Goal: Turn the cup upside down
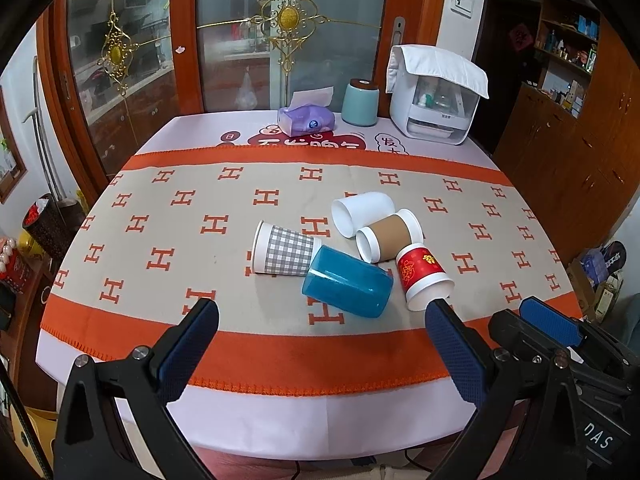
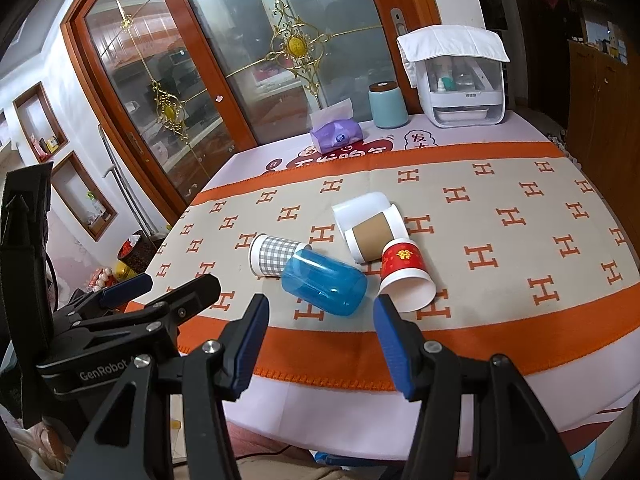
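Several cups lie on their sides in a cluster mid-table: a blue plastic cup (image 1: 347, 286) (image 2: 324, 282), a grey checked paper cup (image 1: 284, 249) (image 2: 274, 256), a red paper cup (image 1: 424, 276) (image 2: 404, 276), a brown-sleeved cup (image 1: 390, 236) (image 2: 374, 236) and a white cup (image 1: 362, 210) (image 2: 360, 208). My left gripper (image 1: 322, 320) is open and empty, near the table's front, short of the cups. My right gripper (image 2: 322, 312) is open and empty, just in front of the blue cup; it also shows in the left wrist view (image 1: 550, 322).
An orange and beige H-pattern cloth (image 1: 160, 216) covers the table. At the back stand a purple tissue pack (image 1: 306, 120), a teal canister (image 1: 360, 102) and a white box with a cloth on top (image 1: 434, 96). Glass doors are behind the table; cabinets are to the right.
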Demonstrator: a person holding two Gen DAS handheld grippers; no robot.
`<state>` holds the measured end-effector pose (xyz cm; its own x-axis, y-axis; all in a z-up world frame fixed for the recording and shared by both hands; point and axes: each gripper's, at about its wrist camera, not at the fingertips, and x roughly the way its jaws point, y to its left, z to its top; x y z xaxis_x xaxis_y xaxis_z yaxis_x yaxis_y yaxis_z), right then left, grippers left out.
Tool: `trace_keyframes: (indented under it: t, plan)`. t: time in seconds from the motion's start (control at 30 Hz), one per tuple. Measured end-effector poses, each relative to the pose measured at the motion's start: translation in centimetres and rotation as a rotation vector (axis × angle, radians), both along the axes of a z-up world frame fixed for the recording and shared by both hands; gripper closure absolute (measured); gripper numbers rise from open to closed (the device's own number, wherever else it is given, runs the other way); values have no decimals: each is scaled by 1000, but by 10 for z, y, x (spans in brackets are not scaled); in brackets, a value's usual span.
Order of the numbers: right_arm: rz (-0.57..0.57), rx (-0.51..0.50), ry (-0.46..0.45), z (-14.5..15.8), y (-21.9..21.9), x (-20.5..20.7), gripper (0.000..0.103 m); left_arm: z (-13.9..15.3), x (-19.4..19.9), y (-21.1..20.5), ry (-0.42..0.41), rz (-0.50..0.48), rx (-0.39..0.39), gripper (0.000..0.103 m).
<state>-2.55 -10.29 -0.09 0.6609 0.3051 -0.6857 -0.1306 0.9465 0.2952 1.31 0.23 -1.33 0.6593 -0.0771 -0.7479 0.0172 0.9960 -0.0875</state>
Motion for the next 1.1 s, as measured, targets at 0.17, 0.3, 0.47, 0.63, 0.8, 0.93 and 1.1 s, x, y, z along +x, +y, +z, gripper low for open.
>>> trace_keyframes:
  t: [0.17,0.3,0.47,0.63,0.8,0.93,1.1]
  plan:
    - [0,2,1,-1,0,1,48,0,0,0,-1,-1,5,1]
    - [3,1,0,-1,-1,0,48,0,0,1,-1,2,11,1]
    - [3,0,-4,-2,0,2,48,0,0,2,-3,3,14,1]
    - [2,-1,-3,-1,0,2,48,0,-1,3,-2,4,18,1]
    - [0,-1,-9,-1,1,4,48,0,-2,4,-11,4,25,1]
    - [0,0,-7,-1,1,4,48,0,-3,2,-8,0,28,1]
    - [2,0,-11,0,1,3,48,0,-2,1,-2,-2,21,1]
